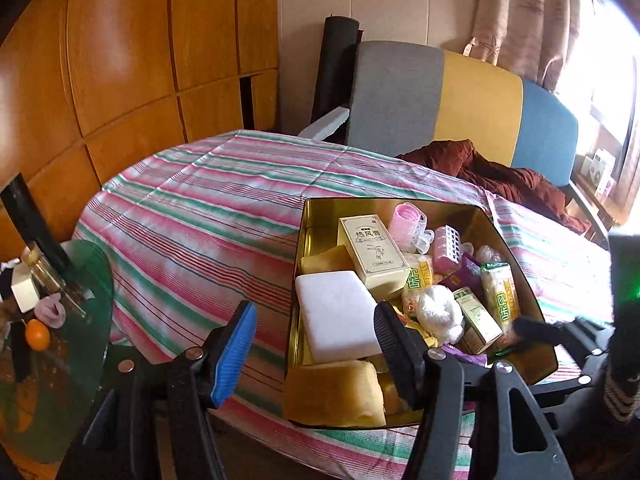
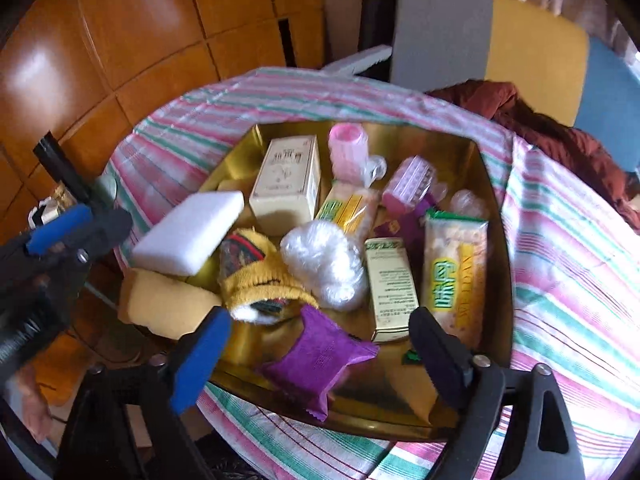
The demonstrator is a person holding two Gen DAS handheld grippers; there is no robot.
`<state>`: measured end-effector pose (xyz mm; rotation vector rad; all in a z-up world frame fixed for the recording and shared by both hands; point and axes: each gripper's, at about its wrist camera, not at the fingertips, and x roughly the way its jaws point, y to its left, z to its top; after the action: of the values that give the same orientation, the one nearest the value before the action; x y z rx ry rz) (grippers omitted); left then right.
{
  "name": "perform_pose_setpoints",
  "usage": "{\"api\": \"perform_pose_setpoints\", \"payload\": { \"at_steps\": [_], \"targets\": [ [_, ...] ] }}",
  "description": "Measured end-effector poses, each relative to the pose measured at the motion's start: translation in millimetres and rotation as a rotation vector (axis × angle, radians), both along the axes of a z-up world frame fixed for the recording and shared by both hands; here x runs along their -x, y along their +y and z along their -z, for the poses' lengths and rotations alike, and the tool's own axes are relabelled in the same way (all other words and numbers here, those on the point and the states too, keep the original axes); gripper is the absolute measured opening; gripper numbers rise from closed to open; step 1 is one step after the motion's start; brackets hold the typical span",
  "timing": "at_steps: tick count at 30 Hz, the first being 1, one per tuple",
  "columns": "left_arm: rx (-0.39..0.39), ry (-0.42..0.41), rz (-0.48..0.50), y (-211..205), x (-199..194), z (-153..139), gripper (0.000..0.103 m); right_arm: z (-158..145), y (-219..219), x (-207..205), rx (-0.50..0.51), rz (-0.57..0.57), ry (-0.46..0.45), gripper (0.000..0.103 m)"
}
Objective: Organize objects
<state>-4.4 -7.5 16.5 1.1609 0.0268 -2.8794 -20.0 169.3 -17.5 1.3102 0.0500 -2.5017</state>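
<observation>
Both pairs of jaws stand spread and hold nothing. The right gripper (image 2: 320, 346) hangs over the near edge of the gold tin (image 2: 496, 184), its blue pad on one side and its ribbed black pad on the other, with a purple sachet (image 2: 320, 364) lying between and just beyond them. The left gripper (image 1: 316, 344) sits at the tin's near left corner (image 1: 298, 248), one finger outside the wall over the cloth, the other over the contents.

Every loose item in view lies inside the tin, heaped without order; whether they are being gathered in or sorted out, the pictures do not settle.

Nearest the right jaws, the sachet looks like crinkled foil: light, limp, likely slippery, best pinched across its flat middle rather than a sealed edge. The yellow knitted piece (image 2: 256, 280) is soft and will sag, so a bunched fold is the place to take it. The white foam block (image 2: 188, 232) is rectangular, light and springy; its short sides suit a grip. The tan sponge (image 2: 168, 308) looks the same in kind. The cream carton (image 2: 286, 184) and the small green-and-gold carton (image 2: 390, 288) are stiff card, easy across the narrow faces but probably crushable. The snack packets (image 2: 456, 276) are glossy film, apt to slide. The crumpled clear plastic (image 2: 324, 260) gives little to grip. Pink rollers (image 2: 346, 148) are hard ribbed plastic cylinders, prone to rolling.

The tin rests on a desk under a pink, green and white striped cloth (image 2: 568, 264).
</observation>
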Motion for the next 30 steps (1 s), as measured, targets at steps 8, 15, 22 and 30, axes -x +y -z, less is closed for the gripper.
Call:
{"api": "perform_pose_setpoints", "payload": {
  "at_steps": [8, 15, 22, 30],
  "targets": [
    [0.052, 0.038, 0.019, 21.5, -13.6, -8.8, 0.062, -19.0, 13.1, -11.8, -0.017, 0.077, 0.118, 0.101],
    [-0.003, 0.038, -0.011, 22.8, -19.3, -11.4, 0.065, -28.2, 26.5, -30.0, -0.088, 0.171, 0.23, 0.102],
    [0.001, 0.088, 0.004, 29.4, -29.0, -17.8, 0.065, -28.3, 41.8, -39.4, -0.095, 0.217, 0.24, 0.103],
    [-0.005, 0.078, 0.029, 32.4, -32.0, -17.4, 0.065, -24.6, 51.7, -39.2, -0.084, 0.257, 0.217, 0.103]
  ]
}}
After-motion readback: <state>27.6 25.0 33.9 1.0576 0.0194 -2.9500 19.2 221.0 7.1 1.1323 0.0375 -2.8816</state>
